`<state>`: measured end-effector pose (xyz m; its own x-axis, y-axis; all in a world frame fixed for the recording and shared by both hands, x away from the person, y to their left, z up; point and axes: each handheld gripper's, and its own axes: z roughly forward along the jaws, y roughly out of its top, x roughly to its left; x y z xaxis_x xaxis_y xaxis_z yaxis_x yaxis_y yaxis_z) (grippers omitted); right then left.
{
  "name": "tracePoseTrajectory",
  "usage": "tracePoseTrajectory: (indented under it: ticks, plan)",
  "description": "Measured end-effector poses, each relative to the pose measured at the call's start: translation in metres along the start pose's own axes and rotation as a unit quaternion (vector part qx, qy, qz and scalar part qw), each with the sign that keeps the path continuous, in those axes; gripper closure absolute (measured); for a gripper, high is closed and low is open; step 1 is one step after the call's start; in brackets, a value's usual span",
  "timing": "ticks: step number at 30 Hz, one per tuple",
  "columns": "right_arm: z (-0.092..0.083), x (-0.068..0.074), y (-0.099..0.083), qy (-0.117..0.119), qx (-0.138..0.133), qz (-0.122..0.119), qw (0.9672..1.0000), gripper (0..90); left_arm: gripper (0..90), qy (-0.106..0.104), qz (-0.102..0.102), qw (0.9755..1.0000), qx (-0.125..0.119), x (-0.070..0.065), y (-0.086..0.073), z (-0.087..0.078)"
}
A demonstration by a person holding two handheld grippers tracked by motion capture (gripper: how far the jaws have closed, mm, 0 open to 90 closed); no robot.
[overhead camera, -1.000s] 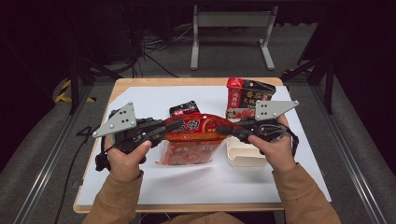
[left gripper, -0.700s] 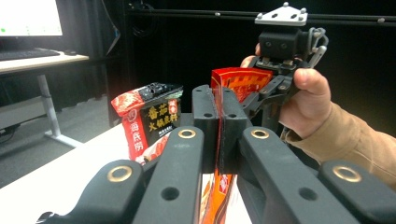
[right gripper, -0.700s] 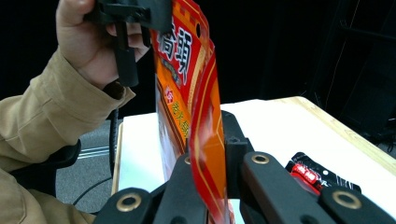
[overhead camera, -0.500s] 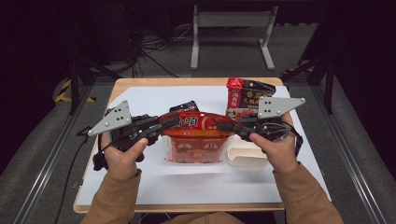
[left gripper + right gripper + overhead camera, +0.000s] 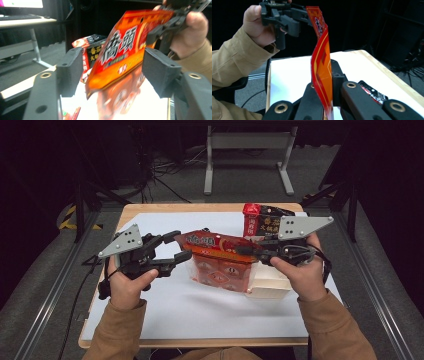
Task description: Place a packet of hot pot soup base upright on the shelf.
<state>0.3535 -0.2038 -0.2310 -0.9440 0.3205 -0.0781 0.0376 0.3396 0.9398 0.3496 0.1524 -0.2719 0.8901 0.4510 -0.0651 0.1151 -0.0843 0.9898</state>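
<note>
A red snack bag (image 5: 220,245) with white characters and a see-through lower part hangs above the table between both hands. My right gripper (image 5: 241,251) is shut on its right end; in the right gripper view the bag's (image 5: 322,62) edge rises from between the closed jaws (image 5: 325,100). My left gripper (image 5: 181,246) has just been opening. Its pads (image 5: 71,71) stand apart on either side of the bag's (image 5: 122,55) left end without pressing on it. The left gripper (image 5: 289,20) also appears far off in the right gripper view.
A red and black packet (image 5: 262,222) stands at the back right. A white box (image 5: 272,282) lies under my right hand. A small black and red packet (image 5: 372,93) lies on the white sheet (image 5: 200,310) covering the wooden table.
The left jaws, shut on the bag's left end before, have spread apart. The bag has come up off the table, and the right hand has risen a little with it.
</note>
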Motion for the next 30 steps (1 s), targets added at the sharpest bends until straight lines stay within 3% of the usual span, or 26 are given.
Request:
tracePoseTrajectory:
  ticks: [7,9,14,17,30]
  plan:
    - [-0.014,-0.005,0.010,-0.012,0.004,-0.006,0.9999,90.0,28.2,0.027,-0.008,0.9996,0.008,0.010,-0.005,-0.002]
    - [-0.018,-0.007,0.012,-0.021,0.006,-0.007,0.9997,90.0,26.3,0.057,-0.007,0.9983,0.013,0.017,-0.010,-0.003]
    - [-0.029,-0.011,0.017,-0.031,0.002,-0.003,0.9995,90.0,25.4,0.075,-0.013,0.9969,0.021,0.026,-0.016,-0.003]
    - [-0.033,-0.014,0.019,-0.033,0.000,-0.004,0.9994,90.0,25.2,0.105,-0.004,0.9941,0.029,0.031,-0.021,-0.003]
    - [-0.056,-0.022,0.026,-0.061,-0.007,-0.013,0.9980,90.0,23.7,0.112,-0.024,0.9918,0.056,0.046,-0.034,0.001]
